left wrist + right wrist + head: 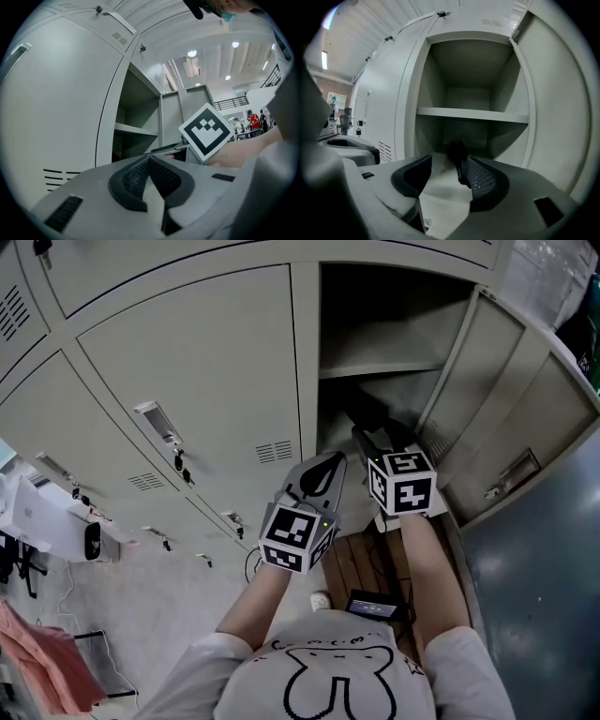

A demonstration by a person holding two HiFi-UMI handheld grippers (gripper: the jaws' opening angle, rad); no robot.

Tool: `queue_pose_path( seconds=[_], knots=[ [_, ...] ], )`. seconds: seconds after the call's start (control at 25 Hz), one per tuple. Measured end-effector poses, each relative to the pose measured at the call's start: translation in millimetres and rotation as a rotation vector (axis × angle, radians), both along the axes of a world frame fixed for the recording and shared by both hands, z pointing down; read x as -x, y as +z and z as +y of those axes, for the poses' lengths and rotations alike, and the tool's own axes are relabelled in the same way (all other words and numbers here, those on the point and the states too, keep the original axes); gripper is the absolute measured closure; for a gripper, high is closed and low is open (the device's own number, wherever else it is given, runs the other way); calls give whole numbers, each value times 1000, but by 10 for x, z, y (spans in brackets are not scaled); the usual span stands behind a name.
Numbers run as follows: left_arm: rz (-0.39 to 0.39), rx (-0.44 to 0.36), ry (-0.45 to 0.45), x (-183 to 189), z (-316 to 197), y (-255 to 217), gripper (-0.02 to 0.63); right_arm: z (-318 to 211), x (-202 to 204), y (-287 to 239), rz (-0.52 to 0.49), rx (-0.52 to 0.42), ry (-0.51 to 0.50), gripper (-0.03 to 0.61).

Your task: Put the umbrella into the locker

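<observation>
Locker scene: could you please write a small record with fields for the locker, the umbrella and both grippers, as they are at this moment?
locker: open; its door is swung out to the right in the head view; one shelf inside
umbrella: black, lying in the compartment under the shelf
left gripper: jaws together, nothing between them, outside the locker front
right gripper: jaws apart at the opening; umbrella lies just ahead of them, not clamped
task state: umbrella appears to be inside the locker; door not closed
</observation>
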State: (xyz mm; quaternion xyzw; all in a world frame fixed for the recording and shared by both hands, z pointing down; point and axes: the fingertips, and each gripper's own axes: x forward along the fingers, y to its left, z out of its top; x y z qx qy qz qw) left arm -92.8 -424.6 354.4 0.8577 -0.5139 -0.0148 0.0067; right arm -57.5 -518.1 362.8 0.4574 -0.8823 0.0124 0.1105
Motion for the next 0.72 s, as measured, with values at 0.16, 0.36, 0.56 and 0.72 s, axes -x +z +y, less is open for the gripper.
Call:
queue_pose_path(
  seconds=[0.16, 0.36, 0.56, 0.72],
  knots=[
    [-2, -11, 10, 37, 162, -50, 618, 247, -60, -48, -19, -20, 48, 522],
    [0, -4, 36, -11, 353, -49, 618, 626, -109, -165, -118, -32, 32, 588],
    [2, -9, 60, -59, 517, -61, 618, 1049, -110, -251, -181, -57, 2, 591],
    [0, -15, 81, -103, 630, -68, 618, 1351, -113, -246, -119, -170, 11, 591]
  ],
)
